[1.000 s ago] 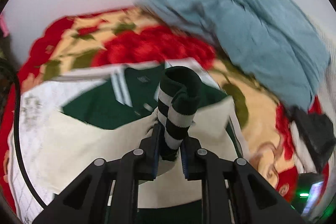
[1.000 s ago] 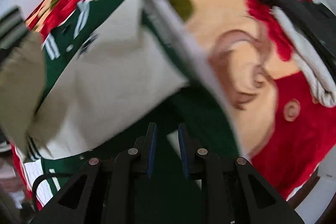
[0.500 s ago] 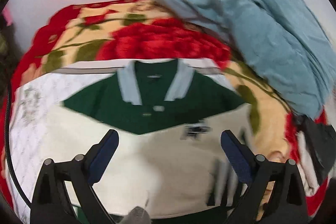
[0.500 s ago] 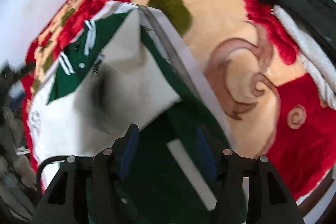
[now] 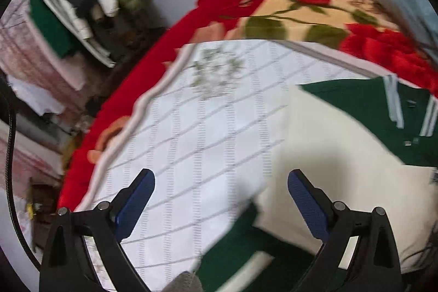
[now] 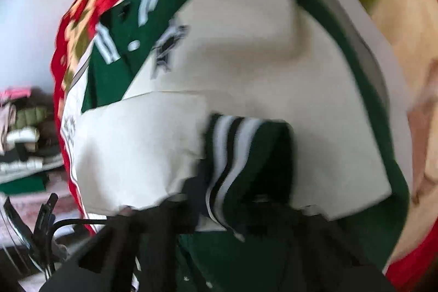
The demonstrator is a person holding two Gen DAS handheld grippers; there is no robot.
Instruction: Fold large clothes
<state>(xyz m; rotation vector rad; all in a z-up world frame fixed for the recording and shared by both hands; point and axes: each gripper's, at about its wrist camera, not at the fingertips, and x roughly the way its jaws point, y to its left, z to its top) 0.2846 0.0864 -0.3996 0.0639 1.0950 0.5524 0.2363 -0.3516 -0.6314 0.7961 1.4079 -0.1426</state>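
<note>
Jacket [image 5: 353, 144], green body w/ cream sleeves, lies flat on a white quilted pad [image 5: 208, 133] spread over a red floral blanket [image 5: 287, 15]. Both sleeves are folded across the chest; striped collar [image 5: 394, 106] at far right in left wrist view. Left gripper [image 5: 220, 200] hangs over the pad's near left part, jaws spread wide, nothing between the blue pads [image 5: 134, 204]; jacket's green hem [image 5: 246, 253] is just beside it, near-right. Right gripper [image 6: 227, 212] is badly blurred, at the striped cuff [image 6: 232, 155] of the top-folded sleeve; jaws have just been closing and are clenched, cuff fabric prob. pinched between them, tho the smear hides the contact itself. Star-shaped chest patch [image 6: 168, 45] shows far left of the sleeve fold in right wrist view. Pile of folded clothes [image 5: 82, 15] sits off the bed, far left. Light blue cloth [image 5: 410, 4] at far right edge. Black cable [image 5: 9, 155] runs along left rim.
</note>
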